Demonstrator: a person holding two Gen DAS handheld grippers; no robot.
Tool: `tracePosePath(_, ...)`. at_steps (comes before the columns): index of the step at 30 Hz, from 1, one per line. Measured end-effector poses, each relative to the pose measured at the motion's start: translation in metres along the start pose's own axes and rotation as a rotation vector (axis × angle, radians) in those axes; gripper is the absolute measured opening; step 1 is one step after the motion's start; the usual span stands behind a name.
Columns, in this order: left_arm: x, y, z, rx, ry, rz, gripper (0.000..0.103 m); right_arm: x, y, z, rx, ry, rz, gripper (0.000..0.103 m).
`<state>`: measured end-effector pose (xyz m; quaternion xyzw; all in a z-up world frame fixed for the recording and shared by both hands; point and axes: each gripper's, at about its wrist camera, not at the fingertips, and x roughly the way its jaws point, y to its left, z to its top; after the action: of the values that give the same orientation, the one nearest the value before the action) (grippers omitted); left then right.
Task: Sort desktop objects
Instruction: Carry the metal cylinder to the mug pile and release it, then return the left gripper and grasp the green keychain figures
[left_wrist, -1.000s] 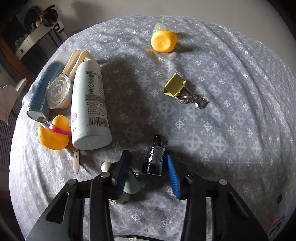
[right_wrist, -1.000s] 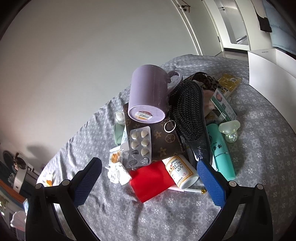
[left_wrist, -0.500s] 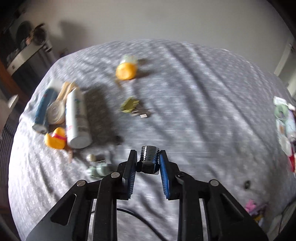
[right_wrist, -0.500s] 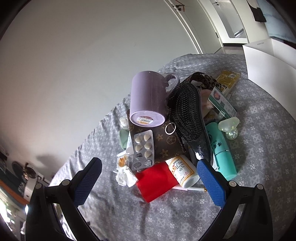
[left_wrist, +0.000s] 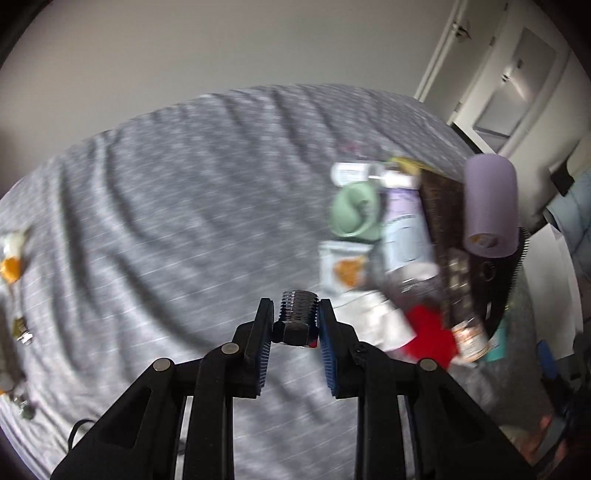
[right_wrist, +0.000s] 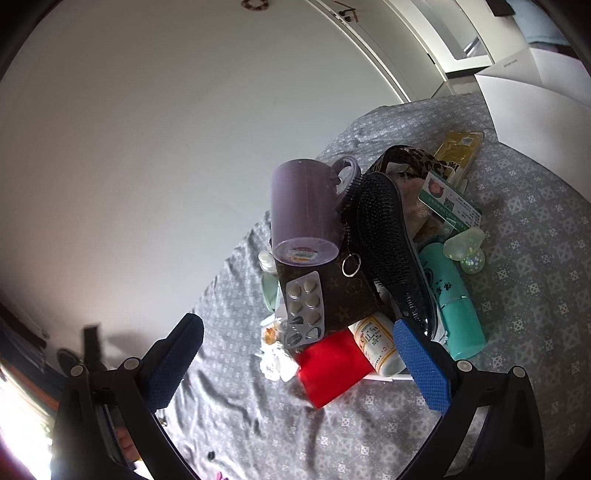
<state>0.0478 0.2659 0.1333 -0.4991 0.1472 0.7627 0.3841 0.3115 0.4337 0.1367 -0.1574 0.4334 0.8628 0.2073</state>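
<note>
A: What's in your left wrist view?

B: My left hand-held gripper (left_wrist: 294, 325) is clamped on a threaded metal fitting (left_wrist: 298, 316), the blue pads pressing its hex base. It hangs above the grey cloth (left_wrist: 166, 221), clear of it. Ahead to the right is the pile: a lilac mug (left_wrist: 489, 206) on a brown wallet (left_wrist: 443, 214), a green tape roll (left_wrist: 352, 210), something red (left_wrist: 428, 332). The view is blurred, so I can't name the smaller things there.

A: And the right wrist view?

B: My right hand-held gripper (right_wrist: 295, 354) is wide open and holds nothing, poised near the same pile. The mug (right_wrist: 303, 214) lies on its side on the wallet (right_wrist: 347, 295), with a blister pack (right_wrist: 304, 308) propped against it, a black hairbrush (right_wrist: 384, 236), a teal tube (right_wrist: 452, 299), a pill bottle (right_wrist: 376, 343) and the red piece (right_wrist: 332, 365).

A: What could go wrong?

B: The fitting is smooth, heavy metal, pinched only at the base; I reckon a quick swing could let it twist or slip. And the pile looks precarious. If I drop the fitting onto it or knock it, the mug could roll off and take the blister pack along.
</note>
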Motion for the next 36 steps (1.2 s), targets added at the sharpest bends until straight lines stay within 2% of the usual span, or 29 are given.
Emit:
tracePosePath(6,0.033,-0.090,0.026,0.134,0.013,-0.038,0.023,0.001,-0.005,0.003,0.033,-0.001,0.051,0.103)
tracePosePath(12,0.050,-0.134,0.038,0.173,0.024,-0.057,0.023,0.002,-0.010,0.003,0.071,-0.002,0.080,0.103)
tracePosePath(13,0.054,-0.138,0.038,0.179,0.033,-0.057,0.026,0.002,-0.011,0.003,0.074,-0.003,0.082,0.103)
tracePosePath(14,0.056,-0.142,0.038,0.188,0.047,-0.059,0.031,0.002,-0.011,0.003,0.076,-0.004,0.083,0.103)
tracePosePath(15,0.058,-0.146,0.039,0.194,0.058,-0.053,0.051,0.002,-0.011,0.003,0.076,-0.003,0.083,0.103)
tracePosePath(16,0.057,-0.148,0.039,0.196,0.056,-0.039,0.078,0.003,-0.011,0.003,0.076,-0.001,0.082,0.103)
tracePosePath(17,0.053,-0.148,0.040,0.195,0.030,-0.020,0.088,0.003,-0.011,0.003,0.074,0.000,0.081,0.103)
tracePosePath(18,0.044,-0.146,0.040,0.191,-0.015,-0.005,0.094,0.003,-0.010,0.003,0.071,0.002,0.080,0.103)
tracePosePath(20,0.031,-0.138,0.042,0.169,-0.052,-0.003,0.095,0.003,-0.009,0.003,0.062,0.001,0.073,0.103)
tracePosePath(24,-0.002,-0.086,0.035,0.066,-0.094,0.016,0.095,0.003,-0.007,0.002,0.050,0.003,0.056,0.103)
tracePosePath(26,-0.024,-0.049,0.022,0.047,-0.134,0.068,0.095,0.004,-0.007,0.002,0.041,0.009,0.049,0.103)
tracePosePath(31,-0.090,0.071,-0.028,-0.004,-0.206,0.279,0.095,0.002,0.000,-0.001,0.000,0.020,0.018,0.103)
tracePosePath(34,-0.140,0.161,-0.067,-0.144,-0.213,0.342,0.096,0.001,0.003,-0.003,-0.022,0.033,-0.005,0.103)
tracePosePath(36,-0.173,0.219,-0.101,-0.259,-0.251,0.381,0.103,0.001,0.005,-0.004,-0.033,0.035,-0.022,0.103)
